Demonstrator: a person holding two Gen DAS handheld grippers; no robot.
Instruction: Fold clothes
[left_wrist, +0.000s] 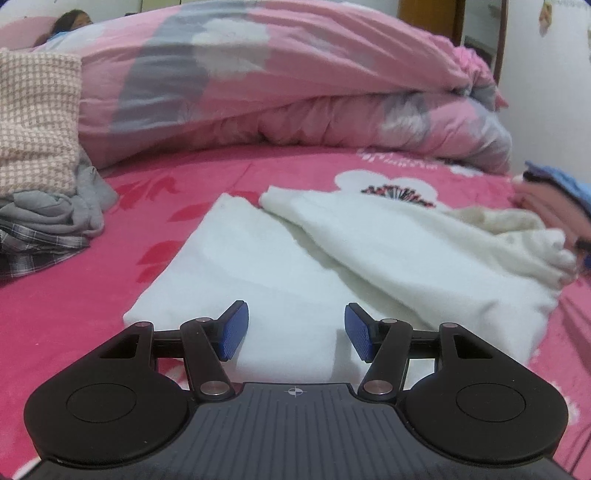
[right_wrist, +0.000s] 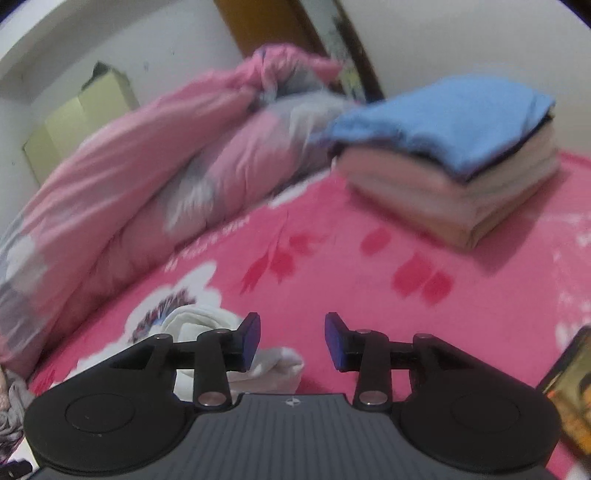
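Note:
A white garment (left_wrist: 295, 254) lies partly folded on the pink bed sheet (left_wrist: 74, 306), one layer turned over another, its bunched end at the right. My left gripper (left_wrist: 296, 332) hovers open over its near edge, blue pads apart with only cloth beneath them. In the right wrist view, my right gripper (right_wrist: 292, 341) is open above the pink sheet (right_wrist: 369, 295), nothing between its pads. A corner of the white garment (right_wrist: 207, 325) shows just behind its left finger. The right wrist view is blurred.
A rolled pink and grey quilt (left_wrist: 280, 92) runs along the far side of the bed. A checked cloth on grey and plaid clothes (left_wrist: 40, 184) lies at the left. A folded stack topped with a blue garment (right_wrist: 450, 155) stands at the right. A person (left_wrist: 70, 22) lies far left.

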